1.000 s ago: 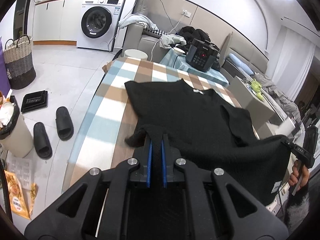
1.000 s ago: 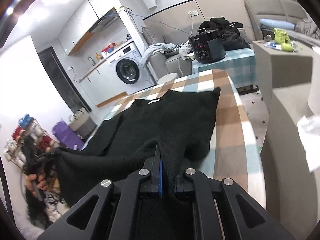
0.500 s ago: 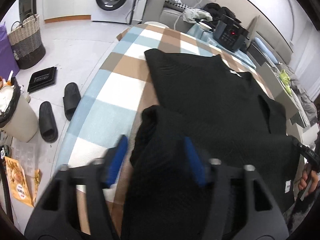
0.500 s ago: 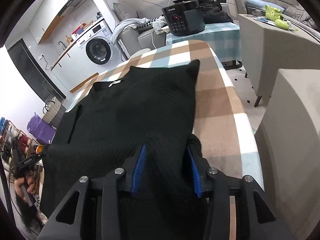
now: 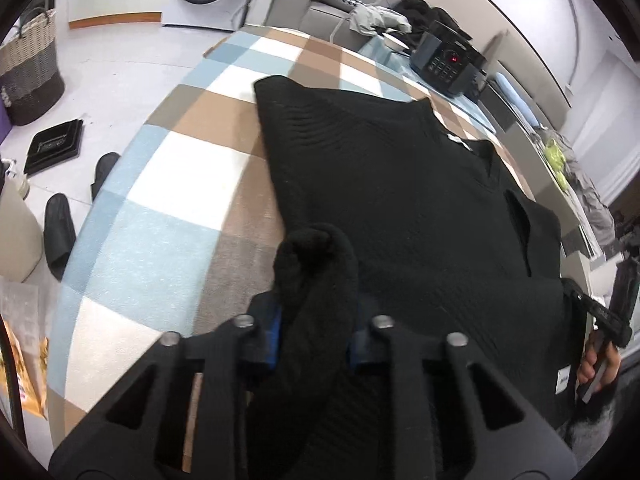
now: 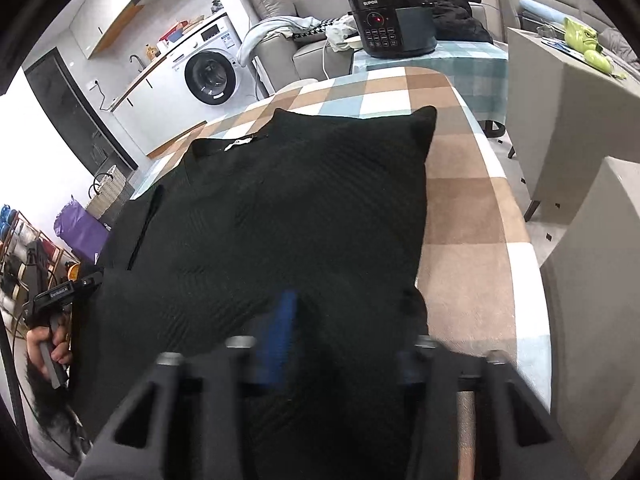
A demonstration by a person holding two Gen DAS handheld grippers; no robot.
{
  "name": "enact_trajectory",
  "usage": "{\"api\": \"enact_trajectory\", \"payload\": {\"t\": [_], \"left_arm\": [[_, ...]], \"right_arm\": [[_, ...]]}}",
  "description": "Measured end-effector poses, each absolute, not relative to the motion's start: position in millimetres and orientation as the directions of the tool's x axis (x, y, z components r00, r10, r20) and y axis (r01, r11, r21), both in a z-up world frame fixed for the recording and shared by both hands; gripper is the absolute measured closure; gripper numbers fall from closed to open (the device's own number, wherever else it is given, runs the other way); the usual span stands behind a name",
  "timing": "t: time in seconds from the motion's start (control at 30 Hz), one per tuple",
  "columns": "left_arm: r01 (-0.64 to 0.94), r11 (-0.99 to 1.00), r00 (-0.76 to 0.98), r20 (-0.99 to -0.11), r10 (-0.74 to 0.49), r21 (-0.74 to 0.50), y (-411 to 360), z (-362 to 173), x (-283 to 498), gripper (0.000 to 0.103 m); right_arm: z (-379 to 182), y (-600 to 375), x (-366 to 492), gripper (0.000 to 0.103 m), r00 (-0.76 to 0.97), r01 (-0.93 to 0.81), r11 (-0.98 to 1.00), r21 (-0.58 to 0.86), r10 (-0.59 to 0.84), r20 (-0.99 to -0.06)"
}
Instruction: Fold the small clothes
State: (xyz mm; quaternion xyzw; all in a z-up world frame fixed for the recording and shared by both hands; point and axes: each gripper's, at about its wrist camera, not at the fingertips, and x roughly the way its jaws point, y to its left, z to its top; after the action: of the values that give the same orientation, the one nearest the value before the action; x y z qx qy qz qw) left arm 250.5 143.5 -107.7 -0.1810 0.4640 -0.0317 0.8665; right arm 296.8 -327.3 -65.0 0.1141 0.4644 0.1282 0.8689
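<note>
Right now the black knit top [image 5: 392, 184] lies flat on the checked tablecloth [image 5: 188, 168], neck end away from me and hem end towards me, so its long axis runs straight out from both my grippers. In my left gripper [image 5: 314, 336] a bunched roll of the near hem corner sits between the blue pads [image 5: 273, 330]; these jaws have just been closing and now look pressed on the cloth from both sides. My right gripper [image 6: 340, 344] is at the other near corner; its jaws have also just been closing with cloth between them, but only one blue pad [image 6: 280, 336] shows through the blur, so I cannot tell whether it really grips. Both hands are equally near the hem, one per corner. Judging by this, the coming fold carries the hem forward towards the neck label [image 6: 240, 142]. Bare tablecloth lies open on the left; on the right the table edge [image 6: 532, 264] is close, and the black cooker [image 6: 394, 24] stands well beyond the far end.
</note>
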Motion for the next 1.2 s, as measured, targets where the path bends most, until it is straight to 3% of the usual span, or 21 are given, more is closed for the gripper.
{"api": "enact_trajectory", "payload": {"t": [0.33,0.67,0.77,0.8,0.97,1.07,1.2], "left_arm": [[-0.054,0.961,0.559,-0.805,-0.197,-0.272,130,-98,209,0.088],[-0.078,0.95,0.578,-0.79,-0.204,-0.302,139,-87,180,0.088],[-0.102,0.952,0.567,-0.804,-0.182,-0.287,139,-88,182,0.086],[-0.114,0.953,0.561,-0.809,-0.173,-0.282,139,-89,183,0.084],[-0.124,0.96,0.563,-0.814,-0.142,-0.253,138,-89,186,0.079],[-0.132,0.959,0.566,-0.814,-0.134,-0.25,138,-91,193,0.079],[-0.142,0.952,0.565,-0.812,-0.147,-0.271,142,-94,198,0.079]], "right_arm": [[-64,-297,261,0.083,0.479,-0.225,0.93,0.291,0.365,-0.798],[-43,-332,284,0.083,0.59,-0.086,0.945,0.316,0.304,-0.748],[-51,-335,303,0.07,0.547,-0.051,0.955,0.291,0.27,-0.792],[-54,-336,307,0.061,0.539,-0.055,0.957,0.284,0.268,-0.799],[-65,-334,313,0.053,0.524,-0.096,0.964,0.247,0.259,-0.811],[-67,-332,313,0.04,0.516,-0.086,0.986,0.143,0.167,-0.84],[-67,-343,302,0.038,0.521,-0.103,0.977,0.184,0.211,-0.827]]}}
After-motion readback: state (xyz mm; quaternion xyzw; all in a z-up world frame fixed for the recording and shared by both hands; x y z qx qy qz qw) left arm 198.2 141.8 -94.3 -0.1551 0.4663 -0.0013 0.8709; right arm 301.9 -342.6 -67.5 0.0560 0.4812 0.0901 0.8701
